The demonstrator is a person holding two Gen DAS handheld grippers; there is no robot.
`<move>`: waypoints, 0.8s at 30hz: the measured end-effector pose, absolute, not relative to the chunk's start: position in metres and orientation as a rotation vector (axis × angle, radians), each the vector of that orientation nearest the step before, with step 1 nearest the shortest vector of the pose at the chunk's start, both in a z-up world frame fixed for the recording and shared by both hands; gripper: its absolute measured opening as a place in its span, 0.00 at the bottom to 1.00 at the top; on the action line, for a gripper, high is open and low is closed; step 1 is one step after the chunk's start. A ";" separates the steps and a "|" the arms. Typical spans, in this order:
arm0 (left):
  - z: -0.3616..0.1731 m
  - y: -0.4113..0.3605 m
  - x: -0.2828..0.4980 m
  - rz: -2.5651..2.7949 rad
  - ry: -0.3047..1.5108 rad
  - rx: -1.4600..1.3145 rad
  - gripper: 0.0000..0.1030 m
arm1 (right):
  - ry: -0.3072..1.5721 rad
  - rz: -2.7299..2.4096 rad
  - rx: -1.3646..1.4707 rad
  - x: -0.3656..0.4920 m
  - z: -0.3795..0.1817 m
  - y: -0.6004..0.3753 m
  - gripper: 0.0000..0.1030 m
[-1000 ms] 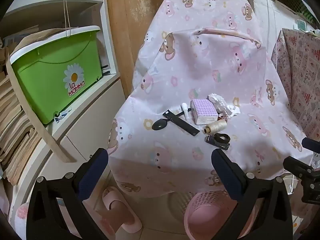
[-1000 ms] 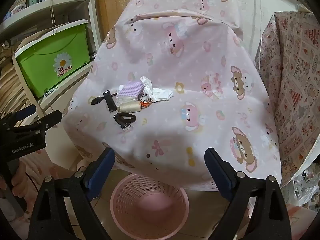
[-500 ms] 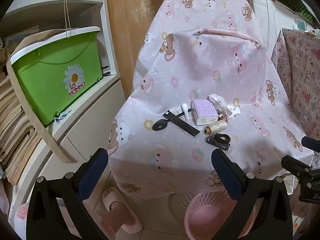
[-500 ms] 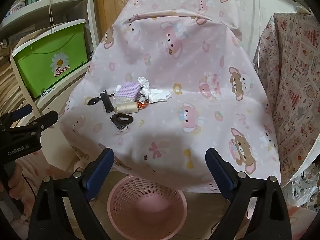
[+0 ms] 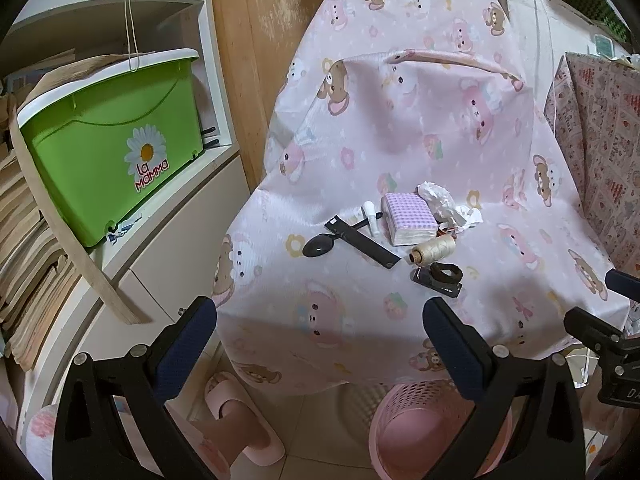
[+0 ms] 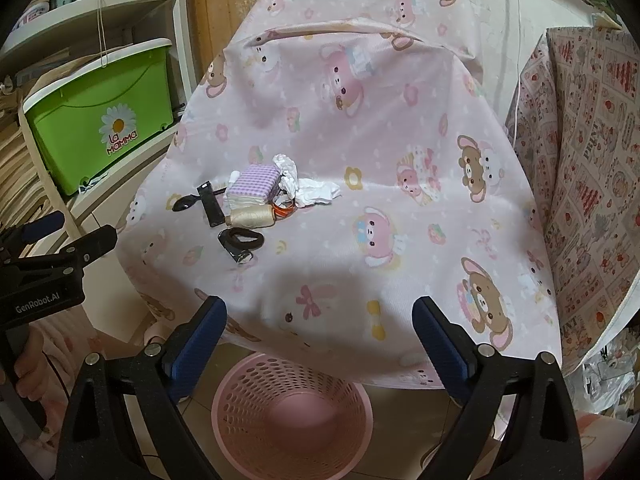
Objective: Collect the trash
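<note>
since nothing's in either grip yet, what matters is where the trash sits relative to my two tools.

left wrist view: my left gripper (image 5: 320,320) is spread wide, empty, held back off the near edge of the pink cloth-covered surface (image 5: 360,152). the clutter is ahead and a bit right of its centre line. crumpled white tissue (image 5: 444,202) is at the far right of the pile, behind the purple-checked tissue pack (image 5: 408,218) and touching it. nearer me: thread spool (image 5: 434,249), black hair tie (image 5: 445,272) on its card, black strip (image 5: 362,242) lying diagonal, far-left to near-right, black spoon (image 5: 318,245) and a small white tube (image 5: 371,218). pink basket (image 5: 400,432) is on the floor below, right of this gripper. tip of my right gripper (image 5: 608,328) shows at the right edge.

right wrist view: right gripper (image 6: 318,320) also spread wide, holding nothing, directly above the basket (image 6: 256,364). from here the tissue (image 6: 308,190) is ahead and a touch left of centre, its long axis running roughly left-right, free side facing right w/ open cloth beside it. pack (image 6: 254,186) and spool (image 6: 252,216) crowd its left and near side; something orange (image 6: 284,210) peeks out by the spool, can't tell what. left gripper (image 6: 60,236) is at the far left edge.

my read: the tissue is the obvious trash, and the right side has the cleaner lane: reach fwd, slightly left, come in from the open right end. left would have to cross over pack and spool.
</note>
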State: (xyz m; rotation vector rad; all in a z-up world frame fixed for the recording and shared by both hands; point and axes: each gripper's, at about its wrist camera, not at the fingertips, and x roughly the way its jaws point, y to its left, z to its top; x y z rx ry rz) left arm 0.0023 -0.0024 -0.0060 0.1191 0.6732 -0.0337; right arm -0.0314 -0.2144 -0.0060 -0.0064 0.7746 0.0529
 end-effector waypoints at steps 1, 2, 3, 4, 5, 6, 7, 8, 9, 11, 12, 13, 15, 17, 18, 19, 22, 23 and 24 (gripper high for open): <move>-0.007 -0.003 0.002 -0.033 0.675 0.120 0.99 | 0.775 0.052 -0.007 -0.032 -0.006 -0.214 0.92; -0.007 -0.003 0.002 -0.032 0.676 0.121 0.99 | 0.774 0.052 -0.007 -0.032 -0.006 -0.214 0.92; -0.007 -0.003 0.003 -0.032 0.677 0.123 0.99 | 0.774 0.051 -0.007 -0.031 -0.006 -0.215 0.92; -0.008 -0.003 0.003 -0.032 0.678 0.123 0.99 | 0.774 0.050 -0.006 -0.031 -0.006 -0.216 0.93; -0.008 -0.003 0.004 -0.031 0.678 0.124 0.99 | 0.774 0.049 -0.004 -0.030 -0.006 -0.217 0.93; -0.009 -0.003 0.004 -0.031 0.679 0.124 0.99 | 0.774 0.047 -0.004 -0.030 -0.007 -0.217 0.93; -0.009 -0.003 0.005 -0.030 0.680 0.125 0.99 | 0.774 0.044 -0.005 -0.030 -0.007 -0.217 0.93; -0.009 -0.003 0.005 -0.029 0.682 0.124 0.99 | 0.773 0.041 -0.007 -0.030 -0.008 -0.217 0.93; -0.010 -0.003 0.006 -0.028 0.684 0.124 0.99 | 0.772 0.040 -0.009 -0.030 -0.008 -0.217 0.93; -0.011 -0.003 0.007 -0.024 0.686 0.122 0.99 | 0.772 0.037 -0.013 -0.029 -0.008 -0.217 0.93; -0.012 -0.003 0.008 -0.023 0.688 0.122 0.99 | 0.771 0.035 -0.017 -0.030 -0.009 -0.216 0.93; -0.012 -0.003 0.008 -0.022 0.690 0.123 0.99 | 0.771 0.032 -0.023 -0.029 -0.009 -0.216 0.93; -0.013 -0.003 0.009 -0.021 0.693 0.123 0.99 | 0.771 0.031 -0.028 -0.030 -0.010 -0.216 0.93; -0.013 -0.003 0.009 -0.023 0.692 0.119 0.99 | 0.772 0.034 -0.034 -0.029 -0.011 -0.215 0.93; -0.013 -0.003 0.009 -0.023 0.692 0.118 0.99 | 0.771 0.035 -0.038 -0.029 -0.011 -0.215 0.93; -0.013 -0.003 0.009 -0.022 0.691 0.117 0.99 | 0.770 0.036 -0.039 -0.030 -0.011 -0.215 0.93; -0.013 -0.003 0.010 -0.024 0.693 0.118 0.99 | 0.772 0.038 -0.047 -0.030 -0.012 -0.213 0.93; -0.013 -0.003 0.009 -0.023 0.692 0.119 0.99 | 0.773 0.040 -0.048 -0.030 -0.012 -0.213 0.93; -0.013 -0.003 0.010 -0.023 0.692 0.118 0.99 | 0.774 0.040 -0.050 -0.030 -0.013 -0.213 0.93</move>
